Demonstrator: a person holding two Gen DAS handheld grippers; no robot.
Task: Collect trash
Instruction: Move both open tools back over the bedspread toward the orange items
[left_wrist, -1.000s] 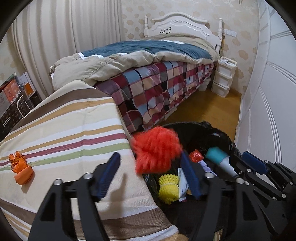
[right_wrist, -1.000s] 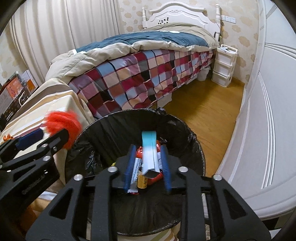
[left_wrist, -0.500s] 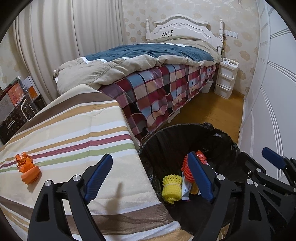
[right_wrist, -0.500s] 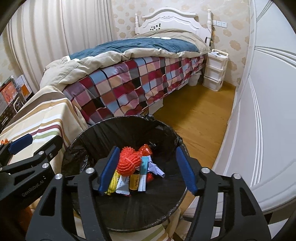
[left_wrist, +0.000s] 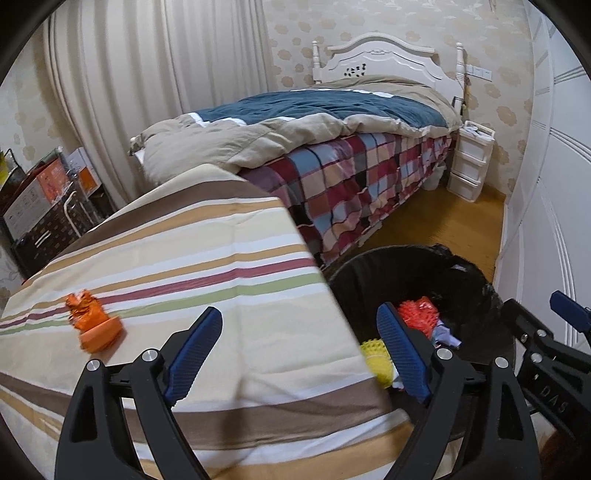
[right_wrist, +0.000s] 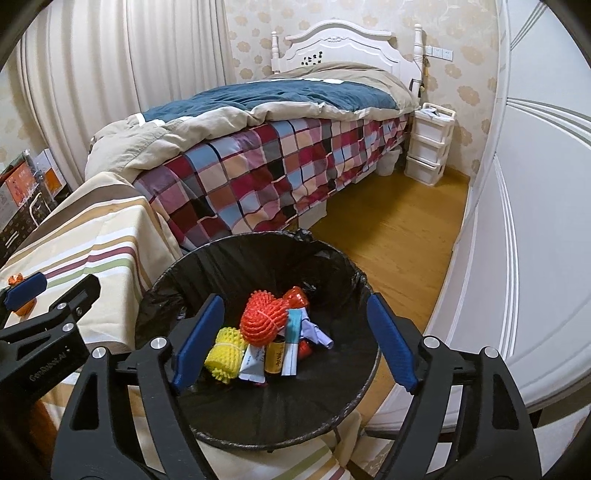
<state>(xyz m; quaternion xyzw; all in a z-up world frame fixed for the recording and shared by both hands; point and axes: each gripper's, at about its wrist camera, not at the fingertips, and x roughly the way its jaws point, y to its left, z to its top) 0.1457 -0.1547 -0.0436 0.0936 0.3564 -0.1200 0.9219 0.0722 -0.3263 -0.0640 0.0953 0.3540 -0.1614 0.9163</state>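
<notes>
A black-lined trash bin (right_wrist: 255, 254) stands beside the striped table (left_wrist: 207, 254). In it lie a red foam net (right_wrist: 263, 320), a yellow foam net (right_wrist: 222, 355), wrappers and a small bottle. My right gripper (right_wrist: 295, 343) is open and empty above the bin. My left gripper (left_wrist: 299, 350) is open and empty over the table's right edge. An orange wrapper and orange piece (left_wrist: 92, 325) lie on the table, left of the left gripper. The bin (left_wrist: 465, 280) also shows in the left wrist view.
A bed (right_wrist: 280, 147) with a plaid cover stands behind the bin. A white wardrobe (right_wrist: 535, 221) runs along the right. White drawers (right_wrist: 430, 147) stand by the headboard. Boxes and a rack (left_wrist: 40, 206) are at far left. Wood floor (right_wrist: 399, 229) lies between bed and wardrobe.
The red foam net fell from my left gripper into the bin. My right gripper opened and dropped its blue-and-white wrapper there. My left gripper has swung left toward the table.
</notes>
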